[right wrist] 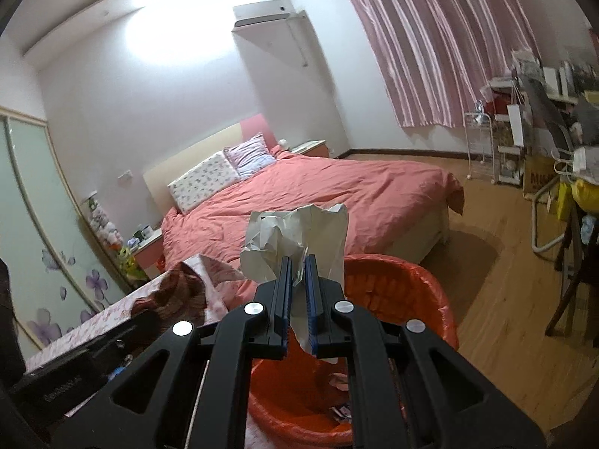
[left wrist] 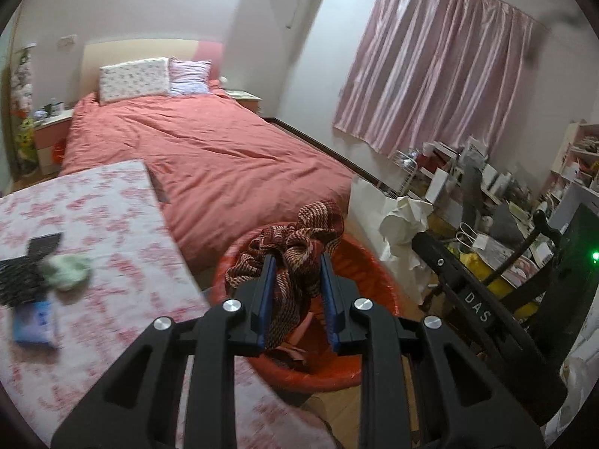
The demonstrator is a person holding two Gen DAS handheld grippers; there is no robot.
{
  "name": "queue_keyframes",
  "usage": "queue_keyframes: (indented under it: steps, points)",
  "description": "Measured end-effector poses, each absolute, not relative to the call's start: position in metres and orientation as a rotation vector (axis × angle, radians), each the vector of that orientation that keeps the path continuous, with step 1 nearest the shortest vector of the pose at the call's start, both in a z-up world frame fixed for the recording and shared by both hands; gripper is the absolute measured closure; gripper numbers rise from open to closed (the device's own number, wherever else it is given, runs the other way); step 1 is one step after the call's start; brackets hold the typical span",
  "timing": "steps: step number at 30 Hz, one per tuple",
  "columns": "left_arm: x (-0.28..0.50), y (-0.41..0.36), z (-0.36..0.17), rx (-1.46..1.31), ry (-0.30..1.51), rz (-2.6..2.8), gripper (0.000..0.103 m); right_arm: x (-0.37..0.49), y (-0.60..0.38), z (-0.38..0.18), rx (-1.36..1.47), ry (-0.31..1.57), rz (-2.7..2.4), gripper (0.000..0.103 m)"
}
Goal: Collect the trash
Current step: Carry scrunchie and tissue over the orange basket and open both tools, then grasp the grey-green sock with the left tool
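My left gripper (left wrist: 297,262) is shut on a crumpled red and cream patterned wrapper (left wrist: 295,247) and holds it over the bin with the red liner (left wrist: 370,336). My right gripper (right wrist: 298,262) is shut on a crumpled white paper (right wrist: 295,235) above the same bin (right wrist: 393,292). The white paper and right gripper show at the right in the left wrist view (left wrist: 404,220). The patterned wrapper shows at the left in the right wrist view (right wrist: 176,295). A few scraps lie in the bin's bottom (right wrist: 340,411).
A table with a pink flowered cloth (left wrist: 112,224) stands left of the bin, with a pale green wad (left wrist: 67,271), a black patterned item (left wrist: 26,265) and a blue packet (left wrist: 35,323). A red-covered bed (left wrist: 209,149) lies beyond. A cluttered desk (left wrist: 486,202) is at right.
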State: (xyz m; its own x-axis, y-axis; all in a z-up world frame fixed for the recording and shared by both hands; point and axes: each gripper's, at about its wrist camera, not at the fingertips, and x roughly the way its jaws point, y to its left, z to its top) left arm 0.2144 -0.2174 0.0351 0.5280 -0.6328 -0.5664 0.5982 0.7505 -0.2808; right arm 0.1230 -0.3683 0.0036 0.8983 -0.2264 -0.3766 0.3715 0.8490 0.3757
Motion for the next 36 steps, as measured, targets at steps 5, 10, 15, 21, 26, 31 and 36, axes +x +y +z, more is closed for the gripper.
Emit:
queue_keyframes:
  steps: [5,10,15,21,26,31,36]
  points:
    - [0.231,-0.246,0.011,-0.023,0.748,-0.728,0.068,0.133,-0.384,-0.013,0.513,0.373,-0.309,0.094]
    - [0.247,-0.24,-0.008,-0.011,0.796,-0.673,0.051,0.142,-0.384,-0.03,0.506,0.446,-0.329,0.077]
    - [0.251,-0.209,-0.013,0.031,0.791,-0.579,0.039,0.134,-0.38,-0.031,0.473,0.46,-0.358,0.053]
    - [0.245,-0.152,-0.018,0.112,0.771,-0.434,0.024,0.135,-0.362,-0.022,0.375,0.469,-0.389,0.026]
    - [0.242,-0.093,-0.022,0.127,0.772,-0.32,0.019,0.14,-0.337,-0.022,0.314,0.492,-0.368,0.015]
    - [0.241,-0.03,-0.02,0.109,0.758,-0.21,0.015,0.145,-0.304,-0.025,0.251,0.524,-0.322,0.011]
    - [0.254,0.04,-0.024,0.096,0.752,-0.041,0.015,0.151,-0.273,-0.029,0.169,0.557,-0.282,0.009]
